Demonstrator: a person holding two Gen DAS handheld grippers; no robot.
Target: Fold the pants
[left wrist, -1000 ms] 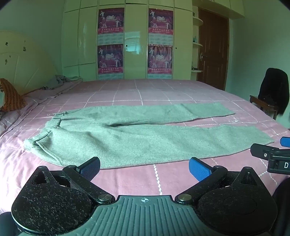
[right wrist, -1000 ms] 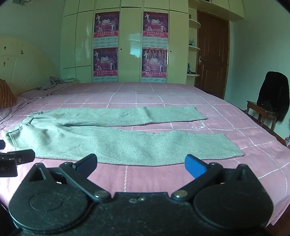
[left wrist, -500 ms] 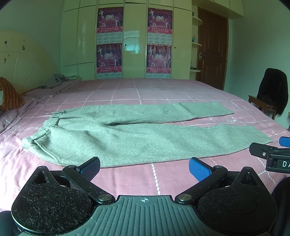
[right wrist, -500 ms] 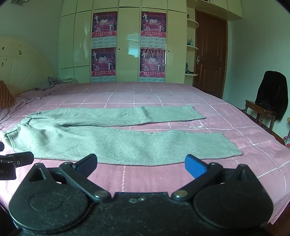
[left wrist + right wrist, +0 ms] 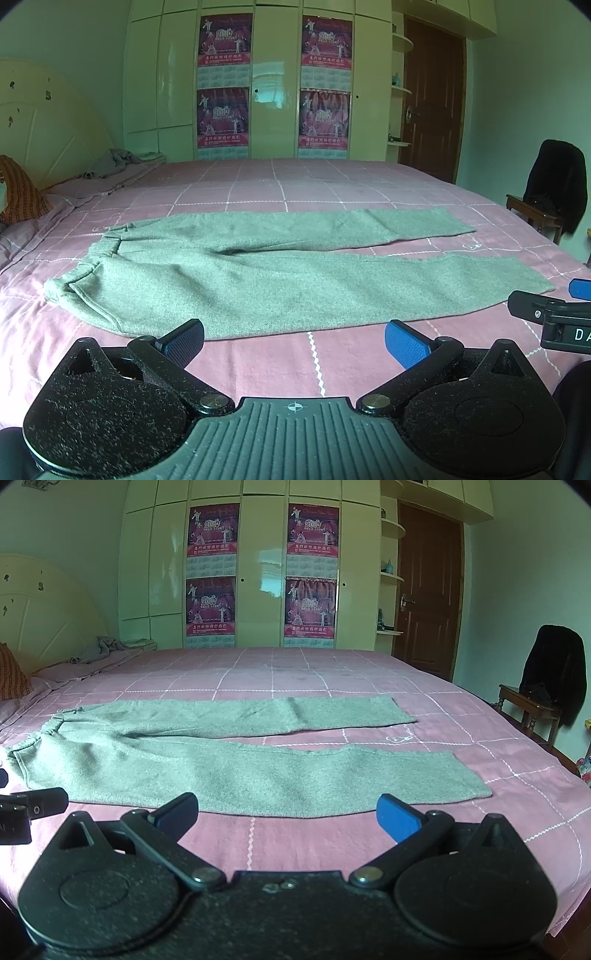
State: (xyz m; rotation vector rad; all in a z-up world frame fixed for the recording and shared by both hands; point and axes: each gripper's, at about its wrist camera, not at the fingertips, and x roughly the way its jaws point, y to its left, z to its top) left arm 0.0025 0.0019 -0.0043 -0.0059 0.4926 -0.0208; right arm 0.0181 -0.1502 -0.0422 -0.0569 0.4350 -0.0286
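Note:
Grey pants (image 5: 280,273) lie flat on a pink checked bed (image 5: 258,365), waistband at the left, both legs spread out to the right with a narrow gap between them. They also show in the right wrist view (image 5: 240,760). My left gripper (image 5: 293,341) is open and empty, just in front of the near leg's edge close to the waist end. My right gripper (image 5: 288,814) is open and empty, in front of the near leg close to its hem. Each gripper's tip shows at the edge of the other's view.
A cream headboard (image 5: 48,140) and an orange striped pillow (image 5: 18,195) are at the left. A grey cloth (image 5: 110,162) lies at the far left corner. A wardrobe (image 5: 273,81) stands behind the bed. A chair with a dark jacket (image 5: 554,188) stands at the right.
Both grippers have dropped slightly and come a little closer to the bed; the pants have not moved. Both stay open.

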